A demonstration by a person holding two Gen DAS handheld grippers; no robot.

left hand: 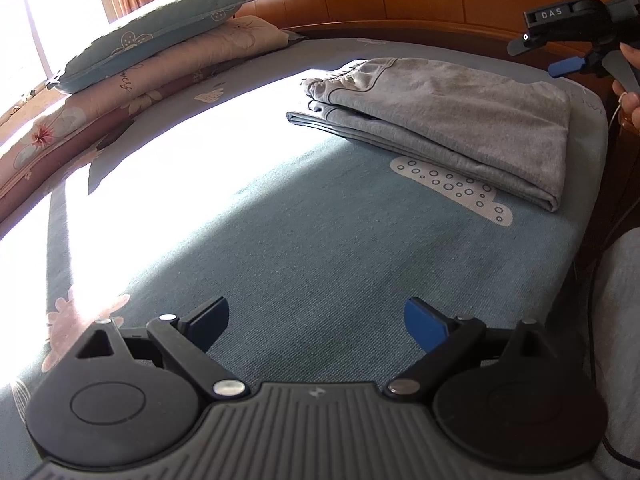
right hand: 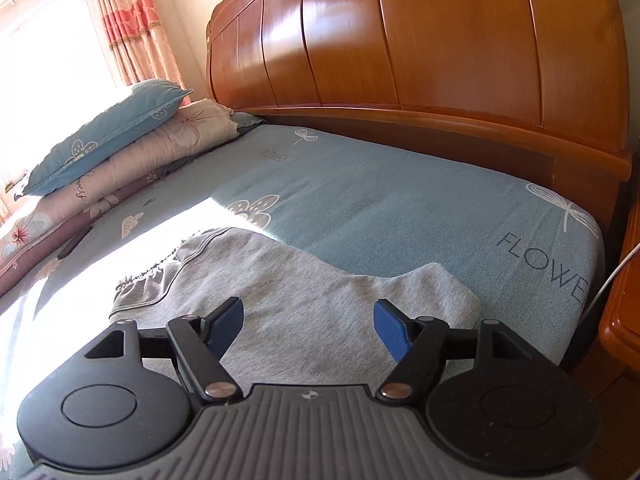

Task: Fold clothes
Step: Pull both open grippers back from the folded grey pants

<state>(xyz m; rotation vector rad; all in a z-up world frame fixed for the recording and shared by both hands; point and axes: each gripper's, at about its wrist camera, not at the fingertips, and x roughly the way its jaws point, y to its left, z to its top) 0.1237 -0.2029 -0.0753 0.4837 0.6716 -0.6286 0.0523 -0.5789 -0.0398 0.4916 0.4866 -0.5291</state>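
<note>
The grey trousers (left hand: 448, 120) are lying folded on the bed (left hand: 300, 240). The right hand-held gripper (right hand: 308, 328) is hovering just above them, jaws apart and empty; the left hand-held gripper (left hand: 316, 328), also apart, is waiting well short. Folding looks finished; any next move is likely only tidying.

Folded trousers (left hand: 440, 120) lie on the bed (left hand: 320, 240), pillows (left hand: 152, 40) stacked far left.

Bed sheet (left hand: 320, 240): ahead and left of the left gripper (left hand: 316, 322), a sunlit patch washes out all print. Trousers (right hand: 304, 300): near edge hidden behind the right gripper (right hand: 308, 326); layers beneath not visible. Hand (left hand: 630, 80): far right of the left gripper, cut by the frame edge. Window (right hand: 48, 40): upper left, overexposed. Pillow stack (right hand: 100, 160): left end cut off.
</note>
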